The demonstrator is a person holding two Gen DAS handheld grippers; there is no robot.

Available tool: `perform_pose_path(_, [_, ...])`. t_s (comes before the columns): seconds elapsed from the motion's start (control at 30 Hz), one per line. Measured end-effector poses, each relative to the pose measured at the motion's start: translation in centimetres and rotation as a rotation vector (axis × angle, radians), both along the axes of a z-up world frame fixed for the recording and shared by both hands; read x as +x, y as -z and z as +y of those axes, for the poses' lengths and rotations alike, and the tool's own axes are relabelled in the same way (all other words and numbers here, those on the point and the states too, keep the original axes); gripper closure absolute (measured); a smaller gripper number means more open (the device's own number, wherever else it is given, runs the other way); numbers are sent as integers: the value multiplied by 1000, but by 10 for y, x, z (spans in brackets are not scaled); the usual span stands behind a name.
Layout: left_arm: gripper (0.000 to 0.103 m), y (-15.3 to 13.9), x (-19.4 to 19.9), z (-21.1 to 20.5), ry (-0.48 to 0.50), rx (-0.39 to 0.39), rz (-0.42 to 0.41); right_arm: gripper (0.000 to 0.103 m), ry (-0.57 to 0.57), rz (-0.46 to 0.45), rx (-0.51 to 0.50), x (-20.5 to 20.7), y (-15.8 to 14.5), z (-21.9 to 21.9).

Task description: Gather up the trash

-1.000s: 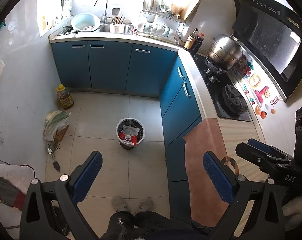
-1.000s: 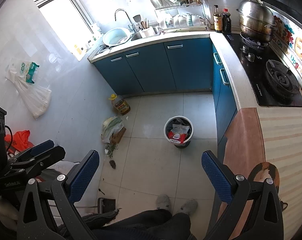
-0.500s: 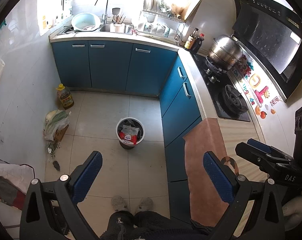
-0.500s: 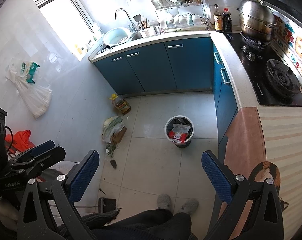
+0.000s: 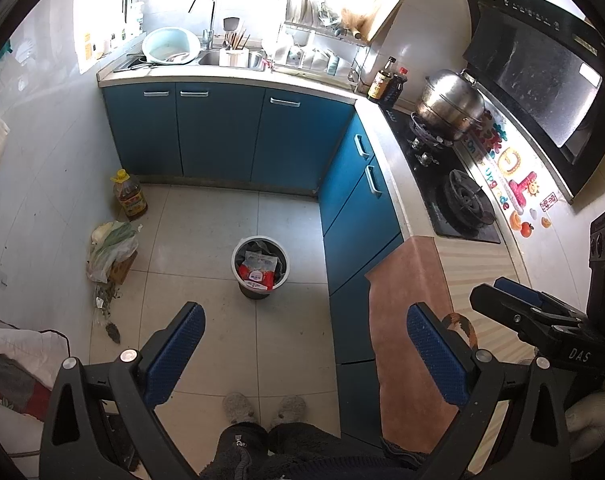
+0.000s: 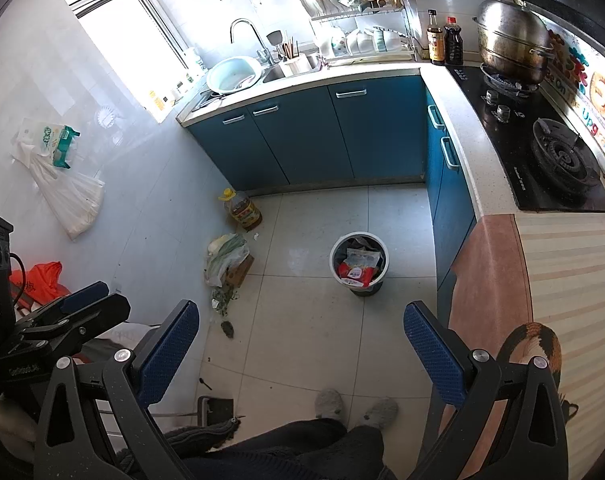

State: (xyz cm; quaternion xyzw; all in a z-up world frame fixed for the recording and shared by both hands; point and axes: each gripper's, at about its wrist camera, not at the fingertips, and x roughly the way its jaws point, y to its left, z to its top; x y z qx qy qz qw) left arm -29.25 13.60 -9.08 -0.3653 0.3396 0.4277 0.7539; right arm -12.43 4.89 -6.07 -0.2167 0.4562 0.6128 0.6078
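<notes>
Pale tiled floor (image 5: 206,220), bin (image 5: 259,266) mid-floor, oil bottle (image 5: 129,196), bagged greens (image 5: 110,248) by wall

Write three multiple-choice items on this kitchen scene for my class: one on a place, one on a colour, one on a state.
1. Where does the white round trash bin stand?
A. on the tiled floor
B. on the counter
C. in the sink

2. What colour are the cabinet doors?
A. red
B. blue
C. white

3. How is the left hand-held gripper?
A. shut on a bag
B. shut, empty
C. open, empty

Key: 1 A, floor tiles surround it; 2 B, every door front is blue; 3 C, the fingers stand wide apart, nothing between.
</notes>
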Motion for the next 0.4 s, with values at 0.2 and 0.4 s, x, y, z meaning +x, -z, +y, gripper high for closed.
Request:
perform_pose_path(0.2, [0, -3, 1, -1, -7, 0, 1, 0, 1, 2, 0, 0, 0, 2])
perform_pose_path(0.4, [0, -6, 0, -2, -19, 0, -4, 0, 2, 4, 0, -2, -1, 2])
